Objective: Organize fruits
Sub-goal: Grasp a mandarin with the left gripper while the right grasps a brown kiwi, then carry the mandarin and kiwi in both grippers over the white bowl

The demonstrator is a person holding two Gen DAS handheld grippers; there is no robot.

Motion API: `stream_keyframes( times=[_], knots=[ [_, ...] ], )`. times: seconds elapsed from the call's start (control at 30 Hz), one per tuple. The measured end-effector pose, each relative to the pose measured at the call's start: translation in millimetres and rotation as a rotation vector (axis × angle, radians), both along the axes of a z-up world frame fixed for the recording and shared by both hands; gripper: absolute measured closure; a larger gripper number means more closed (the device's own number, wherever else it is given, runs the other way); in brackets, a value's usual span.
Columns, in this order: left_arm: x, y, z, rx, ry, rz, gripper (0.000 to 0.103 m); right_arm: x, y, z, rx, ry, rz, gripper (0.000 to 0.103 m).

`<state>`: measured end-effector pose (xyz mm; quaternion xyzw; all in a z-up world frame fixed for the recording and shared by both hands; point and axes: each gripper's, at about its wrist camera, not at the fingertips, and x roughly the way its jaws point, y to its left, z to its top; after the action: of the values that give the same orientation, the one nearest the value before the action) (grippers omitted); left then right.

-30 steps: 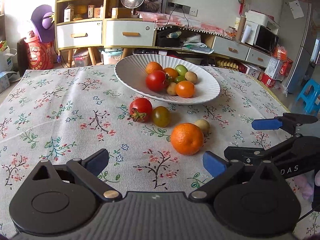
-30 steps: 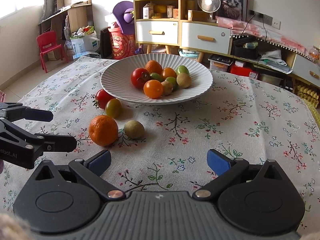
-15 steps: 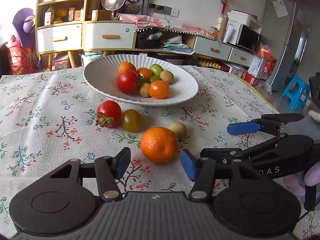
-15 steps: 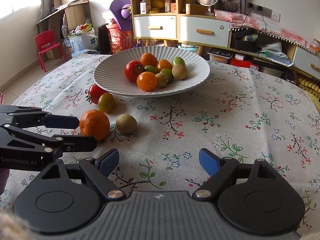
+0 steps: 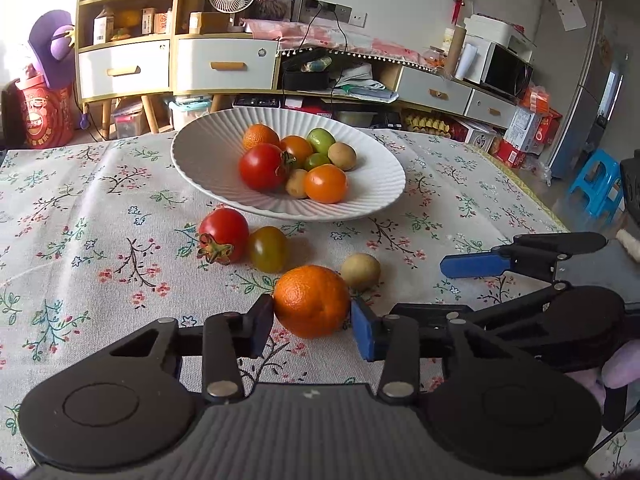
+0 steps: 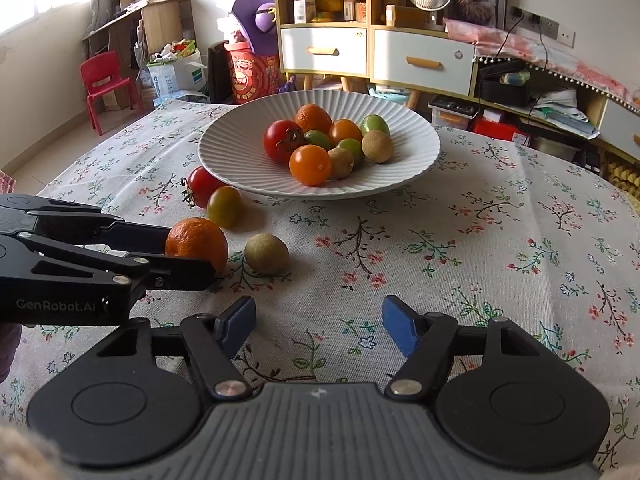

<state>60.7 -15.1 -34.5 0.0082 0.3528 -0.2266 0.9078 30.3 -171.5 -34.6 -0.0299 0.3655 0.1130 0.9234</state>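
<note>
Flowered tablecloth point(image 5: 80, 240) is spread under a white plate point(image 5: 384, 184) at 12 o'clock, where fruit is gathered. An orange point(image 5: 312, 300) is pinched by the left gripper point(image 5: 312, 320) for lifting; the right gripper point(image 6: 316, 320) is held spread at 3 o'clock.

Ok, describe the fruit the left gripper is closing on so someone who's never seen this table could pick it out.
Start at the big white ribbed plate on the floral tablecloth; four loose fruits lie in front of it. The nearest is a round, dimpled orange, sitting between the left gripper jaws. It is larger than the small tan fruit beside it, and the only orange-coloured one off the plate.
</note>
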Motion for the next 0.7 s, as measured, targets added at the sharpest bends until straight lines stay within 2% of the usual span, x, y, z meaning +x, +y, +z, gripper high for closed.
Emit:
stream_keyframes(
  times=[0.13, 0.23, 0.7],
  knots=[
    [-0.2, 9.5, 2.8, 0.028, 0.022, 0.017, 0.066, 1.2, 2.0, 0.4, 0.01, 0.005, 0.005, 0.038],
    [2.3, 18.3, 4.0, 0.018, 0.047, 0.042, 0.066, 2.9, 4.8, -0.5, 0.011, 0.001, 0.009, 0.039],
    [2.7, 32.1, 8.3, 0.028, 0.095, 0.072, 0.066, 14.0, 19.6, 1.8, 0.032, -0.018, 0.013, 0.057]
  ],
)
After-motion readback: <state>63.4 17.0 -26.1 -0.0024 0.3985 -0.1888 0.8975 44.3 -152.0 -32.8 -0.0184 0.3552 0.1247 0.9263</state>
